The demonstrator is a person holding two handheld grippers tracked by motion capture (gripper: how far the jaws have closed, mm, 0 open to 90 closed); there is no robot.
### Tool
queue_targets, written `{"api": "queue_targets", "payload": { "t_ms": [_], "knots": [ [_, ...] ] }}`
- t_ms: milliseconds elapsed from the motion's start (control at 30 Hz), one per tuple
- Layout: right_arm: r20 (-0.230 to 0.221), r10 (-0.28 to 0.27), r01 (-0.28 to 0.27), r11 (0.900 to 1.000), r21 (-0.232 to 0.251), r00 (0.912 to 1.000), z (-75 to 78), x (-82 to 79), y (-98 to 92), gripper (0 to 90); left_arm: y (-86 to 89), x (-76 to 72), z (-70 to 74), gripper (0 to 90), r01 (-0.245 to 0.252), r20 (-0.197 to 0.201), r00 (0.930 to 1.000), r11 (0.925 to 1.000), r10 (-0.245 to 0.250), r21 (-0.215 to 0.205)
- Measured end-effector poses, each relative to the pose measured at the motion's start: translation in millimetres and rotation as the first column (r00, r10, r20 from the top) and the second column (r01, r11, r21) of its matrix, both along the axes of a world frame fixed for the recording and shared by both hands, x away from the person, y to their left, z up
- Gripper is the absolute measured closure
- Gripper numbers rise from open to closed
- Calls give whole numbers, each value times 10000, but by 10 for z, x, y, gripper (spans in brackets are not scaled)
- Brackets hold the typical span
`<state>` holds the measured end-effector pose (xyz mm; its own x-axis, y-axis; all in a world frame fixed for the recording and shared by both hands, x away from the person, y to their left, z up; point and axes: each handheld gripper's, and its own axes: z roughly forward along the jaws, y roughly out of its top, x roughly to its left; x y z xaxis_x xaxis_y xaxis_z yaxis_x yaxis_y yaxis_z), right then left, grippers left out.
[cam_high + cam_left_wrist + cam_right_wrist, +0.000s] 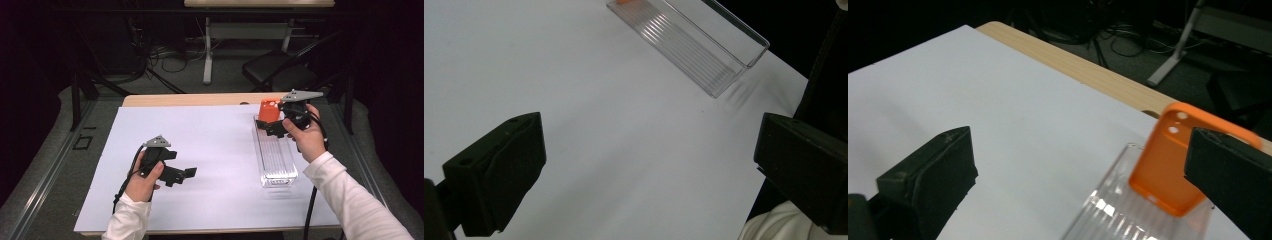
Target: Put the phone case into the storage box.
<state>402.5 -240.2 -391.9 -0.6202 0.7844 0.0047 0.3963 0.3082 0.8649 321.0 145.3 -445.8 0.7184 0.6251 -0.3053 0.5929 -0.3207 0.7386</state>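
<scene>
Orange case [1168, 165], beside right gripper [1083, 175]

The person's left hand [142, 180], in a white sleeve, holds the black two-jaw left tool [187, 173] low and near the body, jaws spread wide and pointing right. The right hand [306, 135] holds the black right tool [267, 127] farther forward, raised, jaws likewise wide apart.
</scene>
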Motion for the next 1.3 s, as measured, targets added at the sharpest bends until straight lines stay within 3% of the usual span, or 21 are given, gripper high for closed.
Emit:
{"api": "queue_targets", "payload": {
  "t_ms": [400, 733, 1033, 1300],
  "knots": [
    [-154, 959, -959, 9954, 26, 9953, -82, -359, 279, 0, -20, -23, 14, 6, 63, 32, 10000, 10000, -63, 63],
    [-504, 1521, -1511, 9882, 234, 9871, -322, -535, 429, 2, -41, -44, 29, 6, 155, 103, 9998, 9999, -156, 63],
    [-607, 1556, -1546, 9878, 202, 9860, -544, -693, 551, 2, -48, -58, 33, 6, 254, 114, 9996, 9996, -255, 86],
    [-793, 1816, -1779, 9827, 512, 9802, -716, -759, 613, 2, -55, -62, 22, 6, 210, 95, 9997, 9998, -210, 48]
  ]
}}
